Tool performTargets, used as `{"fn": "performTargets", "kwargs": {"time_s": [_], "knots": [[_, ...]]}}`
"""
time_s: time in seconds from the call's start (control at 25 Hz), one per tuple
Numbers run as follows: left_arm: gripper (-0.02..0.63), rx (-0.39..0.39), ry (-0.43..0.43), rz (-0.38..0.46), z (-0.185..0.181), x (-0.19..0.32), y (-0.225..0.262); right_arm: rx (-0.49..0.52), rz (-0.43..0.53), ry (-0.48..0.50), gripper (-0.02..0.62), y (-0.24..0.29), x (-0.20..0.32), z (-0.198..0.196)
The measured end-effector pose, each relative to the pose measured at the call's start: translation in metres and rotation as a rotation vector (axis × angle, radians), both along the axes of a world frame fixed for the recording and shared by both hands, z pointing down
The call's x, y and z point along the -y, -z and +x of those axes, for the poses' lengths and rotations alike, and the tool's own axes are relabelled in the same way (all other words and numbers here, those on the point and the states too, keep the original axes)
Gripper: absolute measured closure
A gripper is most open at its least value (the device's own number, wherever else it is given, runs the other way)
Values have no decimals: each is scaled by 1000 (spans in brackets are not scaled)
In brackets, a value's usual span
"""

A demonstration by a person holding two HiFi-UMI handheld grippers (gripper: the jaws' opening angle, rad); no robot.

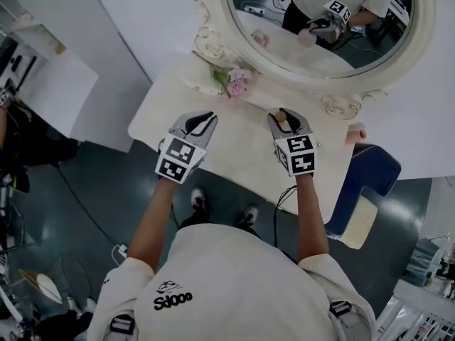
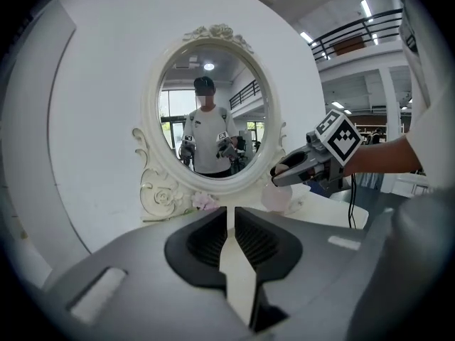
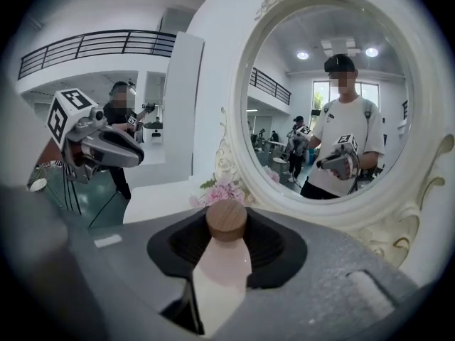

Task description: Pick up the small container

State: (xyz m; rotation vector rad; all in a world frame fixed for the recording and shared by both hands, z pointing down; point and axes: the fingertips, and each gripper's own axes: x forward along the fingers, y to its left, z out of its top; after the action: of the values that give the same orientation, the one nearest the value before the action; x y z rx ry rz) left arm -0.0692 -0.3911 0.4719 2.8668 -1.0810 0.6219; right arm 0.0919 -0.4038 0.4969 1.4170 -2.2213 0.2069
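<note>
Pinching the small container (image 3: pixel 222 261), your right gripper (image 1: pixel 286 121) has both jaws pressed against its pale pink body, one on each side, and the round wooden cap (image 3: pixel 226 221) pokes out just past the tips in the lower middle of the right gripper view. In the head view that gripper sits right of centre over the white table (image 1: pixel 234 155), with the cap showing as a small tan spot between the jaw tips. From the left gripper view, the container hangs below the right gripper at the right middle of the frame, in front of the table's far edge; you cannot tell from any view whether its base is clear of the tabletop. Your left gripper (image 2: pixel 231 219) has its jaws pressed together, leaving only a thin slit between the ribbed black pads, and nothing sits between them. In the head view it is left of centre, over the near edge of the table, well apart from the right one. The oval mirror (image 1: pixel 213 45), with its carved cream frame, fills the top of the head view and reflects you holding both grippers. A small bunch of pink flowers (image 1: pixel 237 82) lies at the foot of the frame, between the two grippers and beyond them. A blue padded seat (image 1: pixel 370 172) stands at the right of the table.
</note>
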Motion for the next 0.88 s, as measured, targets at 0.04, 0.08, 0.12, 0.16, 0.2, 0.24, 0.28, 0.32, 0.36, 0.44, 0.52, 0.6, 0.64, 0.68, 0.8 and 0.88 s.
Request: {"fn": "performTargets", "kwargs": {"time_s": [0.04,0.08,0.12,0.16,0.2,0.24,0.28,0.32,0.36,0.44,0.52,0.6,0.64,0.68,0.8,0.88], "knots": [[554,-13,-1,17,2,1,8,2,17,0,462,11,-1,1],[561,-27,-1,35,4,2,16,6,35,1,462,23,-3,3],[573,-43,-1,52,6,3,24,11,53,2,462,34,-4,4],[578,-60,-6,66,9,4,32,14,71,1,462,46,-6,5],[578,-75,-13,77,12,4,40,16,88,0,462,57,-7,7],[580,-87,-24,85,16,4,46,17,105,-2,462,68,-9,9],[580,-97,-36,89,20,4,52,17,122,-5,462,79,-12,10],[580,-103,-48,92,24,3,58,19,139,-9,462,88,-14,12],[580,-109,-60,97,28,2,63,22,155,-12,462,98,-18,14],[580,-121,-81,112,33,0,74,31,186,-19,462,115,-25,17],[580,-133,-97,132,37,-1,85,39,205,-28,462,129,-33,21],[581,-150,-106,149,39,-1,96,43,214,-42,462,140,-41,26],[580,-159,-109,156,40,-1,101,45,217,-49,462,145,-45,28],[580,-167,-111,162,40,-1,106,47,219,-55,462,149,-49,30],[581,-186,-120,183,40,-1,120,45,221,-67,462,158,-57,36],[581,-196,-124,195,39,-2,128,41,225,-66,462,162,-62,38]]}}
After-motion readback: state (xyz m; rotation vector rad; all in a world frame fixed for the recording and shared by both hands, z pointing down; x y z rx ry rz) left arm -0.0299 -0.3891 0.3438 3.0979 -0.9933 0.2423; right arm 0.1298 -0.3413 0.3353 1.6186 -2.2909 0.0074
